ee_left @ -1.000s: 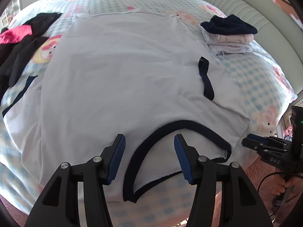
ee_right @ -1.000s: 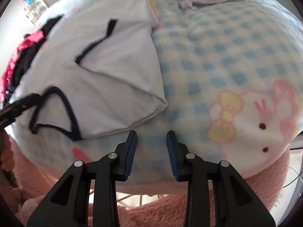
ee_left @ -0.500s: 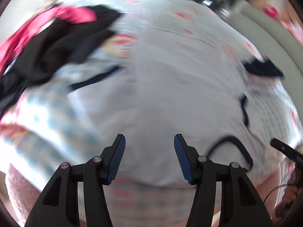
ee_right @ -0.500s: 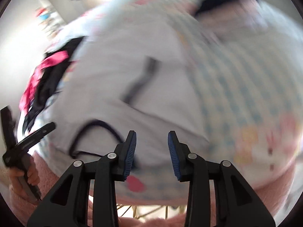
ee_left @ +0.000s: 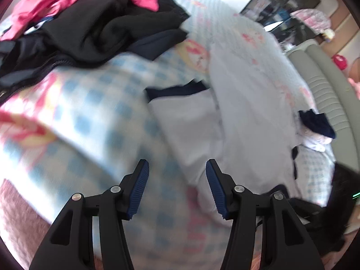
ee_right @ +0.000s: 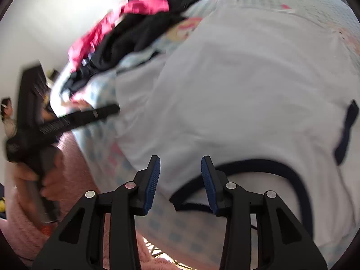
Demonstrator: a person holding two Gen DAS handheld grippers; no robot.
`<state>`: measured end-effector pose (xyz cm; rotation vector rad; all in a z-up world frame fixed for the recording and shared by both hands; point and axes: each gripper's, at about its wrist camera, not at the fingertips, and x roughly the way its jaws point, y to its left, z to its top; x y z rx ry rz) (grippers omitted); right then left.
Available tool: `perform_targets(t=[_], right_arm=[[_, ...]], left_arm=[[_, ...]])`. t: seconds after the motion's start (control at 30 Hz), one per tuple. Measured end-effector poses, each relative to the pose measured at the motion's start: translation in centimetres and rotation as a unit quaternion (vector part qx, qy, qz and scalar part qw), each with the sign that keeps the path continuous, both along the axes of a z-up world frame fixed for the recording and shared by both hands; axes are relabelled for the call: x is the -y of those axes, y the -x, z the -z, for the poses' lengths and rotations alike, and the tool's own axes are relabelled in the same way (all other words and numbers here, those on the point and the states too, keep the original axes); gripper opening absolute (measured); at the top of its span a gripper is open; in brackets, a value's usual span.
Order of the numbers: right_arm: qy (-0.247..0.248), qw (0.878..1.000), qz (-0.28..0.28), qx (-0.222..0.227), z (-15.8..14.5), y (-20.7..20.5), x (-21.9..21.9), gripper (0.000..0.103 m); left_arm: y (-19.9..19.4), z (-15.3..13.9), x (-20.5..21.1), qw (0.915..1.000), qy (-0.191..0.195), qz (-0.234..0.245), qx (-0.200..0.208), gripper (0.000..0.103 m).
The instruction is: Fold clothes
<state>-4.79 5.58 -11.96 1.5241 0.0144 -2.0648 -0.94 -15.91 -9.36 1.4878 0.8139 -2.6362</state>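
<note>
Bed (ee_left: pixel 94 103) under a checked blanket, serving as the folding surface. White shirt (ee_right: pixel 236 85) spread flat across it, back up, dark-trimmed neckline (ee_right: pixel 258 164) at the near edge, probably laid out so for folding. Left sleeve (ee_left: pixel 186 117) with its dark cuff lying out flat toward the unsorted heap. Heap (ee_left: pixel 94 27) of black and pink clothes piled beyond the sleeve, apparently awaiting their turn. Small folded stack (ee_left: pixel 315 130), dark piece uppermost, set apart at the far side, presumably finished work. Left tool (ee_left: pixel 177 184) spread, nothing between the pads, poised over the blanket just beside the sleeve's near edge, likely lining up a grasp. Right tool (ee_right: pixel 181 177) also parted and empty, above the shirt beside the neckline. Both views blurred.
</note>
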Motion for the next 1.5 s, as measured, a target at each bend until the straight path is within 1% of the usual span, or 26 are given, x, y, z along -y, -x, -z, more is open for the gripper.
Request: perform_targets(t=[0.03, 0.1, 0.23, 0.27, 0.3, 0.33, 0.37, 0.4, 0.43, 0.5, 0.57, 0.67, 0.8, 0.83, 0.9, 0.97, 1.03, 1.13, 1.2, 1.23, 1.3, 1.33, 1.4, 1.43, 1.47, 1.5], right_arm=[[-0.006, 1.000, 0.004, 0.006, 0.5, -0.1, 0.1, 0.039], [0.000, 1.000, 0.015, 0.015, 0.8, -0.2, -0.1, 0.039], [0.013, 0.999, 0.034, 0.019, -0.1, -0.4, -1.2, 0.039], [0.013, 0.999, 0.041, 0.016, -0.4, -0.5, -1.5, 0.039], [0.012, 0.999, 0.048, 0.014, -0.7, -0.6, -1.9, 0.039], [0.014, 0.998, 0.055, 0.013, -1.0, -0.8, -2.4, 0.039], [0.017, 0.998, 0.062, 0.015, -1.2, -1.0, -3.0, 0.039], [0.021, 0.997, 0.068, 0.018, -1.4, -1.2, -3.7, 0.039], [0.020, 0.997, 0.073, 0.020, -1.3, -1.4, -4.2, 0.039], [0.004, 0.996, 0.082, 0.021, -0.9, -1.4, -4.5, 0.039], [-0.006, 0.996, 0.089, 0.021, -0.7, -1.5, -4.7, 0.039], [0.003, 0.996, 0.089, 0.022, -0.9, -1.5, -5.0, 0.039], [-0.013, 0.996, 0.084, 0.023, -0.3, -1.6, -4.8, 0.039], [-0.013, 0.996, 0.085, 0.025, -0.1, -1.6, -4.9, 0.039], [-0.009, 0.996, 0.087, 0.025, -0.1, -1.7, -5.2, 0.039], [-0.012, 0.996, 0.092, 0.013, -0.6, -1.7, -5.8, 0.039], [-0.028, 0.994, 0.104, -0.004, -1.1, -1.6, -6.5, 0.039], [-0.023, 0.991, 0.130, -0.008, -1.4, -1.0, -8.1, 0.039], [-0.011, 0.988, 0.154, -0.011, -1.7, -0.7, -9.4, 0.039], [-0.011, 0.987, 0.159, -0.020, -1.9, -0.8, -9.7, 0.039], [-0.022, 0.987, 0.155, -0.041, -2.7, -0.8, -9.9, 0.039], [-0.029, 0.987, 0.151, -0.052, -3.1, -0.8, -9.8, 0.039], [-0.033, 0.986, 0.146, -0.067, -3.8, -0.5, -9.7, 0.039], [-0.026, 0.987, 0.143, -0.063, -3.8, -0.1, -9.6, 0.039], [-0.017, 0.988, 0.139, -0.057, -3.8, 0.3, -9.5, 0.040], [-0.008, 0.990, 0.134, -0.049, -3.7, 0.8, -9.3, 0.040]], left_arm=[[0.4, -0.1, 0.1, 0.9999, -0.005, 0.003, -0.009, 0.054], [1.7, 0.1, 0.6, 1.0000, -0.007, -0.001, -0.007, 0.054], [3.7, 1.4, 1.4, 0.9998, -0.016, -0.013, -0.006, 0.053], [4.1, 1.7, 1.5, 0.9997, -0.014, -0.017, -0.007, 0.042], [4.1, 1.7, 1.4, 0.9997, 0.006, -0.021, -0.014, 0.031], [4.1, 1.7, 1.2, 0.9992, 0.024, -0.025, -0.020, 0.016], [4.2, 1.6, 1.1, 0.9991, 0.028, -0.023, -0.022, 0.011], [4.1, 1.6, 1.3, 0.9991, 0.019, -0.025, -0.027, 0.008], [4.0, 1.4, 1.7, 0.9990, 0.006, -0.031, -0.032, 0.005], [3.2, 0.9, 2.3, 0.9982, 0.004, -0.044, -0.040, 0.002], [2.3, 0.1, 2.9, 0.9971, 0.006, -0.056, -0.051, 0.002], [1.3, -0.8, 3.5, 0.9959, 0.005, -0.066, -0.061, 0.002], [1.4, -0.4, 3.2, 0.9972, 0.009, -0.055, -0.050, 0.002], [1.3, -0.8, 2.8, 0.9975, 0.009, -0.048, -0.052, 0.002], [1.1, -2.1, 1.7, 0.9966, -0.013, -0.018, -0.079, 0.002], [1.3, -4.0, -0.2, 0.9919, -0.048, 0.024, -0.115, 0.002], [2.3, -5.1, -3.1, 0.9861, -0.080, 0.070, -0.127, 0.002], [4.0, -4.0, -7.5, 0.9837, -0.078, 0.119, -0.109, 0.002], [5.2, -1.4, -9.8, 0.9837, -0.087, 0.137, -0.076, 0.002], [5.8, 0.6, -10.8, 0.9839, -0.096, 0.144, -0.046, 0.002], [6.1, 2.7, -12.0, 0.9842, -0.082, 0.156, -0.016, 0.002], [5.9, 3.2, -12.4, 0.9844, -0.075, 0.159, -0.010, 0.002], [5.4, 3.5, -12.4, 0.9834, -0.083, 0.161, -0.010, 0.004], [5.0, 3.2, -12.1, 0.9818, -0.096, 0.163, -0.015, 0.010], [4.7, 2.8, -11.7, 0.9799, -0.109, 0.166, -0.020, 0.027], [4.3, 2.5, -11.4, 0.9778, -0.122, 0.168, -0.025, 0.037]])
